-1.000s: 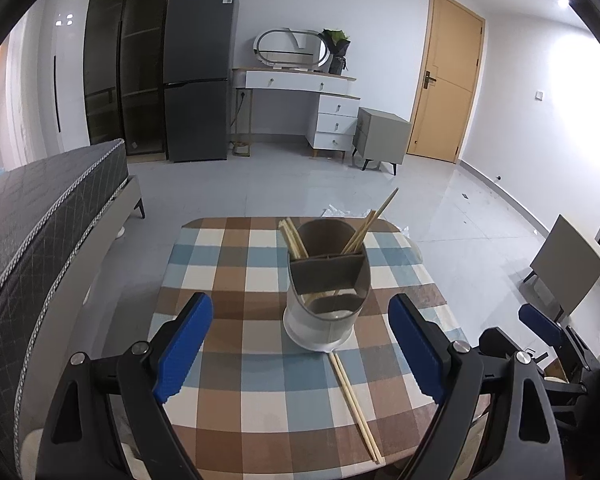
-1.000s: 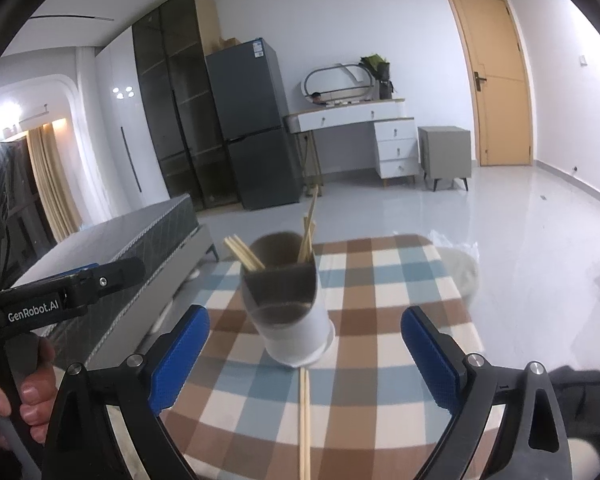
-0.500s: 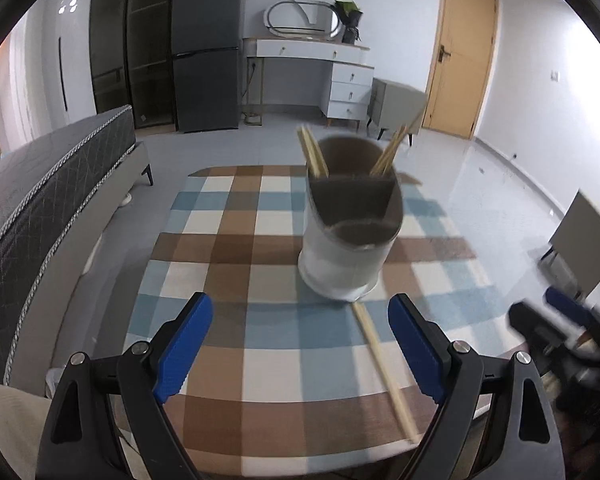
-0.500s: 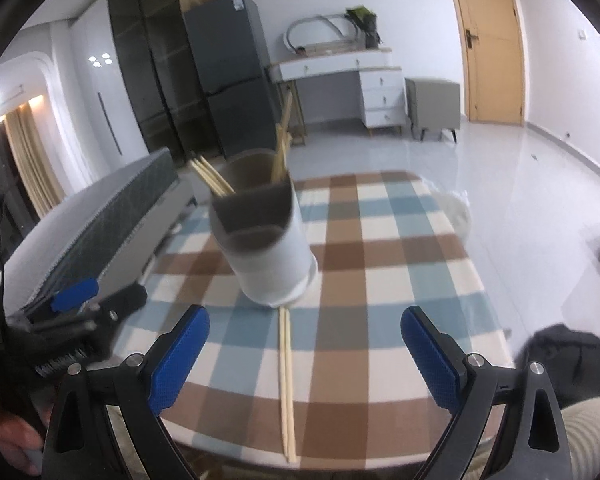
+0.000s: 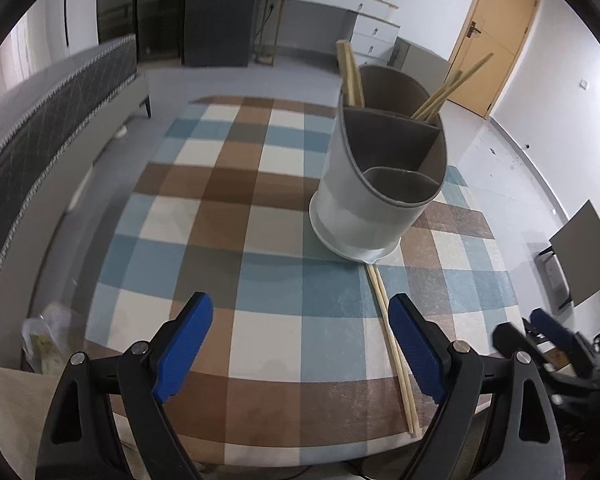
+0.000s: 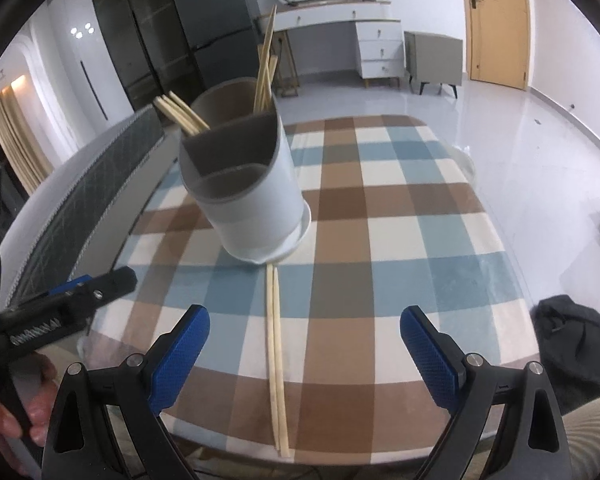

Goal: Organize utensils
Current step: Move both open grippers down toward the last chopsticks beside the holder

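A white utensil holder (image 5: pixel 374 204) with grey dividers stands on the checked tablecloth (image 5: pixel 228 216); it also shows in the right wrist view (image 6: pixel 256 204). Several wooden chopsticks (image 5: pixel 350 76) stand in its back compartments. A pair of chopsticks (image 5: pixel 392 344) lies flat in front of the holder, running to the near table edge, also seen in the right wrist view (image 6: pixel 276 356). My left gripper (image 5: pixel 300 340) is open and empty, above the near edge, left of the pair. My right gripper (image 6: pixel 304 348) is open and empty, the pair lying between its fingers.
A grey bed (image 5: pixel 40 112) runs along the table's left side. A dark fridge (image 6: pixel 212 36), a white dresser (image 6: pixel 340 36) and a wooden door (image 6: pixel 496 20) stand at the back. A black bag (image 6: pixel 572 344) lies on the floor at the right.
Both grippers have dropped lower and tilted down toward the table. The holder and the flat chopstick pair now look closer. Both grippers stay open.
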Demonstrator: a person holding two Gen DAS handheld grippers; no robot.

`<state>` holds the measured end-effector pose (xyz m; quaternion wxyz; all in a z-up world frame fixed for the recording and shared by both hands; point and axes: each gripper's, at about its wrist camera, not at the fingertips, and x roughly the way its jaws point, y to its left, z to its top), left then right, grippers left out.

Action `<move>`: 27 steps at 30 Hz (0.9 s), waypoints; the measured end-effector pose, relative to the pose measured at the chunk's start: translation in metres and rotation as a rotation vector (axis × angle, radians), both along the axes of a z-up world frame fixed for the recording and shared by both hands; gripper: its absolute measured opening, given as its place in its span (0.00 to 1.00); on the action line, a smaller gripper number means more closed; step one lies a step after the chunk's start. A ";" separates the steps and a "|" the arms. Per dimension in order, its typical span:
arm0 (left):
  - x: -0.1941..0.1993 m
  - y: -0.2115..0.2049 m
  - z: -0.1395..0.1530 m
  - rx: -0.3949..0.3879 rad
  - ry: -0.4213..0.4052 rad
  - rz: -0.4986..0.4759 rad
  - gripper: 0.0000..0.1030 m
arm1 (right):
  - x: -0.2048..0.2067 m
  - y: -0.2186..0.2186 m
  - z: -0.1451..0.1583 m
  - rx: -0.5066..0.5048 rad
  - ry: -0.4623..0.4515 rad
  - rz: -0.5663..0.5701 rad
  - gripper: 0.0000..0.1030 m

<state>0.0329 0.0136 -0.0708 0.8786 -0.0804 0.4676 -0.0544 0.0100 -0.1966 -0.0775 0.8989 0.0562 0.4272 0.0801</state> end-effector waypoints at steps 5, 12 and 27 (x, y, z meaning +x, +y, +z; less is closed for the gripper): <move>0.012 0.010 -0.010 -0.047 0.060 0.035 0.84 | 0.028 0.007 -0.017 -0.014 0.065 0.021 0.81; 0.026 0.019 -0.022 -0.096 0.121 0.074 0.84 | 0.076 0.027 -0.045 -0.055 0.146 0.111 0.62; 0.040 0.020 -0.049 -0.113 0.241 0.099 0.84 | 0.087 0.050 -0.086 -0.166 0.249 0.193 0.33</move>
